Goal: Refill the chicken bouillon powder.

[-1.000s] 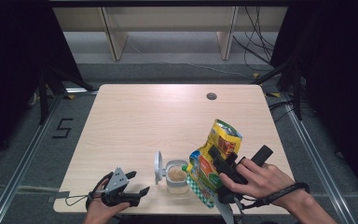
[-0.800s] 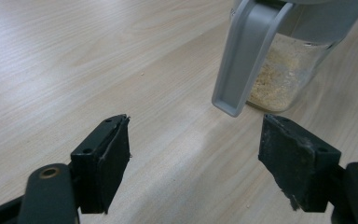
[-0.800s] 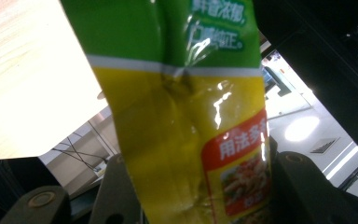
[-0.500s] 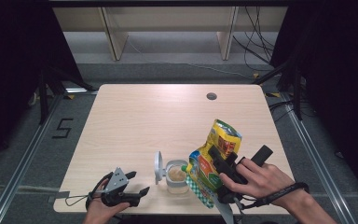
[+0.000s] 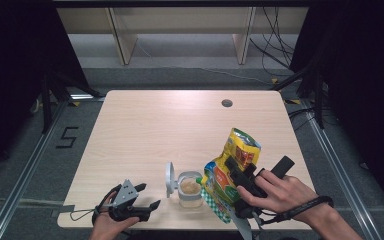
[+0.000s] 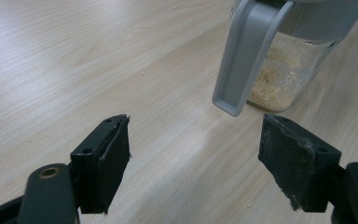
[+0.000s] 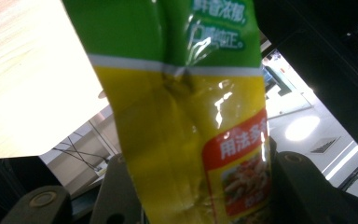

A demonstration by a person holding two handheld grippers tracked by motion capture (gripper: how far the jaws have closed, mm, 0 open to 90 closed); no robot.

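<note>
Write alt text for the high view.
The right gripper holds a yellow-green bag tilted beside an open jar of beige granules near the wooden table's front edge. The left gripper rests open on it, left of the jar.

The jar [image 5: 190,188] stands just left of the pouch [image 5: 230,175].

Yellow-green seasoning bag [image 7: 186,116] cut off at top and bottom edges, covering the right hand-held gripper's [image 7: 193,196] pads (print too blurred to read). Clear jar [image 6: 289,70] cropped at the top edge, partly hidden behind its grey lid [image 6: 247,56].
</note>
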